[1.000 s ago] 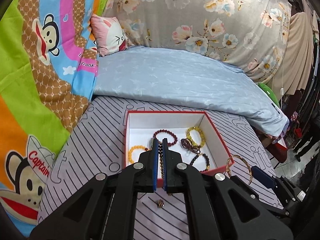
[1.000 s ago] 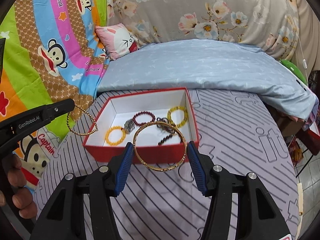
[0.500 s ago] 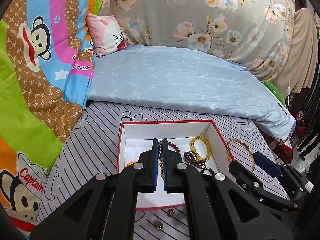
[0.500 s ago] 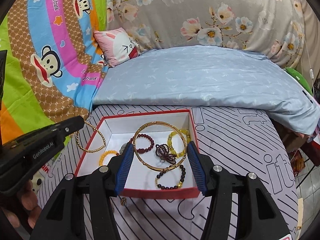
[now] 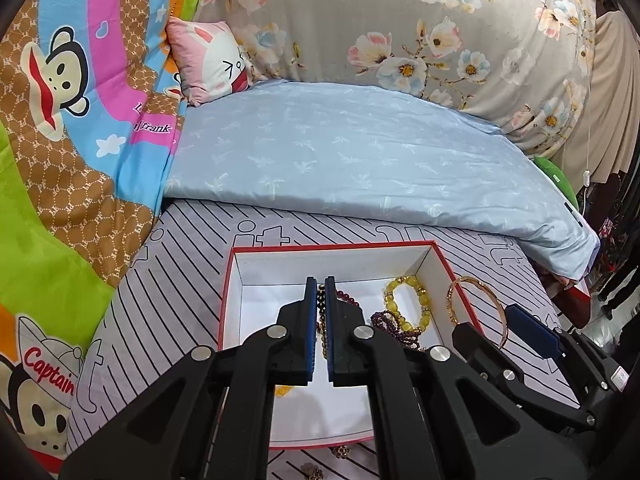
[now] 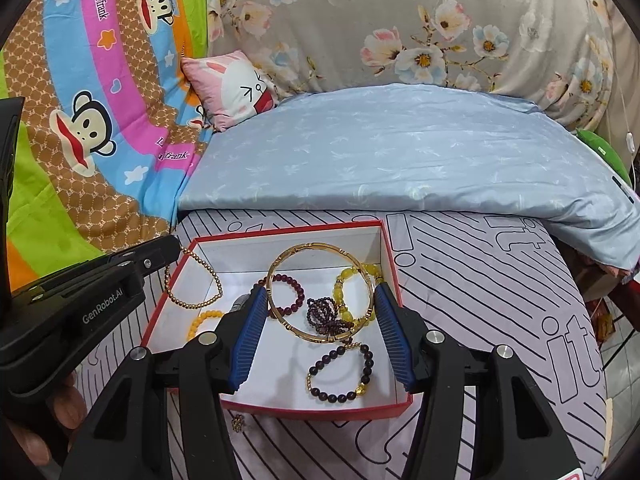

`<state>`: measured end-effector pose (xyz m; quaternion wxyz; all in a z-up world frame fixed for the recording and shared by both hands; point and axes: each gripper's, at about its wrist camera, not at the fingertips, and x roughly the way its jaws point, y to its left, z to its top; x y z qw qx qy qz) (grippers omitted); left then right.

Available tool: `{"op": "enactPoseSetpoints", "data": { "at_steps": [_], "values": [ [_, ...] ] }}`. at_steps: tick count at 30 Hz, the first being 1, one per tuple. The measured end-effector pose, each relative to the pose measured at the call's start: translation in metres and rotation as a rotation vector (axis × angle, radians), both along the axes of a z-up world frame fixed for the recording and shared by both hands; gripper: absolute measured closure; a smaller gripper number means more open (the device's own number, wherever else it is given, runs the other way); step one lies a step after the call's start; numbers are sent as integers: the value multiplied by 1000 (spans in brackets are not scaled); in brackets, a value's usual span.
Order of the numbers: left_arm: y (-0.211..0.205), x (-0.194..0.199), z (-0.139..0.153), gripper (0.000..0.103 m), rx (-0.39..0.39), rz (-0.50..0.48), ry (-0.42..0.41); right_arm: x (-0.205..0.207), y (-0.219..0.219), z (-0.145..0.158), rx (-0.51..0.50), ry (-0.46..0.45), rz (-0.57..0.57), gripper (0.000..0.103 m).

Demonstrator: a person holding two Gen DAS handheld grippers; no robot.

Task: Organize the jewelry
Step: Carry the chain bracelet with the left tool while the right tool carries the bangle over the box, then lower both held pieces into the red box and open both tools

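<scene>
Your left gripper [image 5: 319,292] is closed on a thin chain of small gold beads [image 6: 195,280]; in the left wrist view its two blue pads stand almost together with the beads pinched between them, and in the right wrist view the chain hangs as a loop from the tip of that gripper, over the left wall of the red box [image 6: 280,229]. Your right gripper [image 6: 320,312] holds a gold bangle [image 6: 320,289] between its two blue pads; the pads stand wide apart because the ring is wide, and each pad touches one side of it; the bangle is above the inside of the box, tilted, its far edge higher.

The box is white inside and sits on a grey striped sheet [image 6: 480,260]; in it you can see a dark red bead bracelet [image 6: 294,288], a yellow bead bracelet [image 6: 348,292], a purple cluster of small beads [image 6: 326,316], an orange bead bracelet [image 6: 204,320] near the left wall and a dark bead bracelet with gold beads [image 6: 340,372] near the front wall. A small flower-shaped piece [image 6: 239,423] lies on the sheet just in front of the box; behind the box is a light blue quilt [image 6: 400,152], and a pink cushion [image 6: 236,88] is at the far left.
</scene>
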<state>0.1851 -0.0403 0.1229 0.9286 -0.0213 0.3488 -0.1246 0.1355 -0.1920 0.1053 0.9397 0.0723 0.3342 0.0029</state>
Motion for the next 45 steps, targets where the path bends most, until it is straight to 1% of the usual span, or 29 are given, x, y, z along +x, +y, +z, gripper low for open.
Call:
{"op": "enactPoseSetpoints", "data": {
  "at_steps": [15,33,38,39,40,41,42,43,45],
  "values": [
    [-1,19,-18,100,13,4,36,23,-1,-25,-2,56,-5,50],
    [-3,28,-37,99,22,4,75,38,1,-38,-3,76,-9,50],
    [-4,30,-44,99,24,-4,95,43,4,-43,-22,85,-8,49],
    [-4,30,-45,98,23,-7,97,43,5,-43,-26,84,-4,49],
    [-4,30,-46,90,29,-5,97,43,6,-44,-34,83,-3,49],
    [-3,29,-45,85,35,-1,92,43,6,-44,-38,81,-5,49],
    [-3,27,-44,73,44,8,81,42,6,-44,-41,78,-6,49],
    [-2,26,-43,66,48,12,74,40,5,-43,-40,76,-9,49],
    [0,26,-41,66,47,16,73,39,4,-41,-33,74,-14,48]
  ]
}}
